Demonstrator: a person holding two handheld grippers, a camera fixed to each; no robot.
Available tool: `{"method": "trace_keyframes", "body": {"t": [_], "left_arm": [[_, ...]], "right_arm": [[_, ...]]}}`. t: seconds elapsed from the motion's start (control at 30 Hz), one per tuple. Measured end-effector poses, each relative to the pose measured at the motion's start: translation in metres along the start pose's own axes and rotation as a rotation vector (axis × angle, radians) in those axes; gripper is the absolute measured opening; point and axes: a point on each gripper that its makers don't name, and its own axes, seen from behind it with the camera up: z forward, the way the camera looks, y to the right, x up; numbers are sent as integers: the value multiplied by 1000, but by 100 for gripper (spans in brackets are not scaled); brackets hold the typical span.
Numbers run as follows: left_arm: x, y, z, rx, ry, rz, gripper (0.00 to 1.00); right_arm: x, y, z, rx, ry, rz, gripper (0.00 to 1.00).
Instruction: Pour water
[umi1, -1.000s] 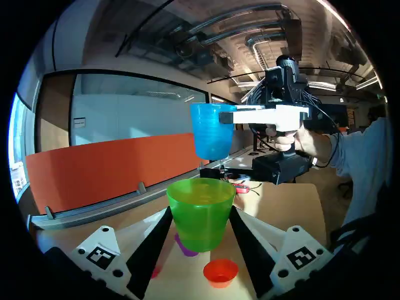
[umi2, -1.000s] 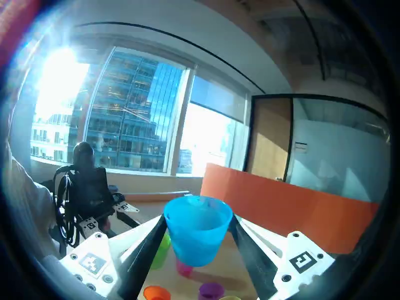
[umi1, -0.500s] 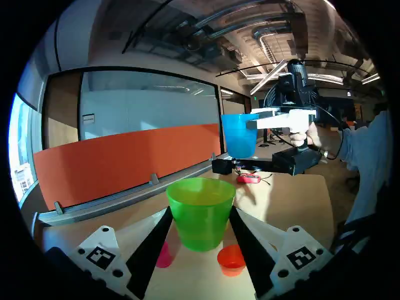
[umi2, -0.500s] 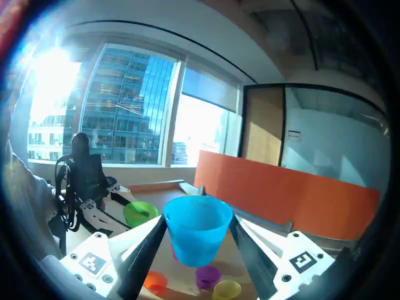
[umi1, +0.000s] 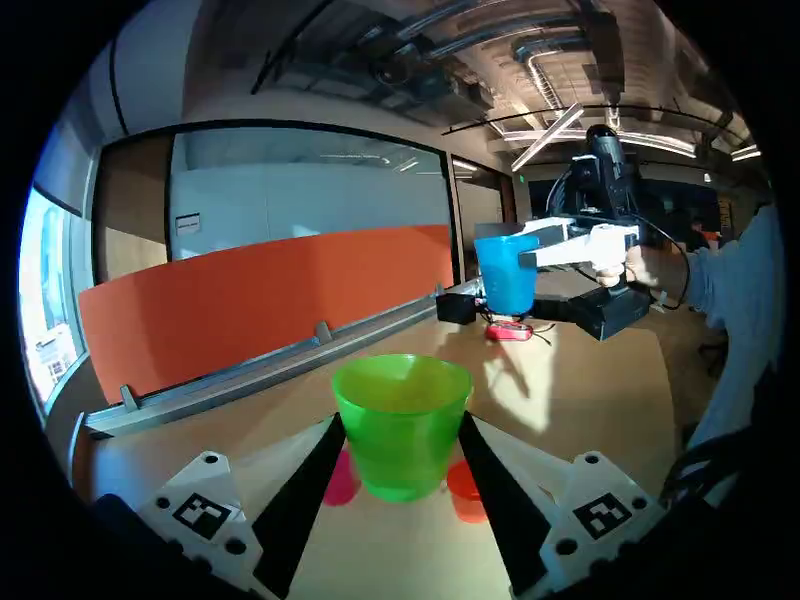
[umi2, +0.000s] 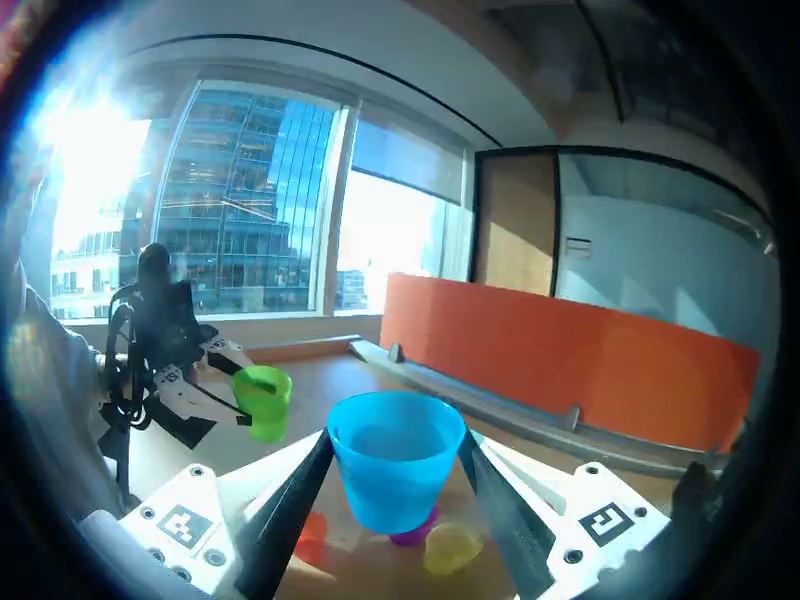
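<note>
the green cup (umi1: 402, 450) and the blue cup (umi2: 395, 460) look like smooth, glossy, slightly see-through plastic. the bench (umi1: 600, 390) is pale wood grain, smooth, with a soft sheen in the sun. the orange partition (umi1: 250, 295) looks matt and cloth-like. the left gripper (umi1: 401, 420) has matt black fingers (umi1: 300, 500) on hard white plastic.

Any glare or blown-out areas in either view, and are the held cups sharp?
Right gripper view: sun through the window blows out the upper left and hazes that side; the blue cup is sharp. Left gripper view: even light, sun patches and shadows on the table; the green cup is sharp, the orange divider bows from the fisheye.
</note>
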Motion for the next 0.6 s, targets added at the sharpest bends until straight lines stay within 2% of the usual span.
{"method": "trace_keyframes", "body": {"t": [0.3, 0.6], "left_arm": [[-29, 2, 3, -9, -69, -7, 81], [-64, 10, 12, -41, -164, -6, 81]], "right_arm": [[-34, -2, -1, 25, -36, 25, 92], [-81, -10, 1, 63, -114, 39, 93]]}}
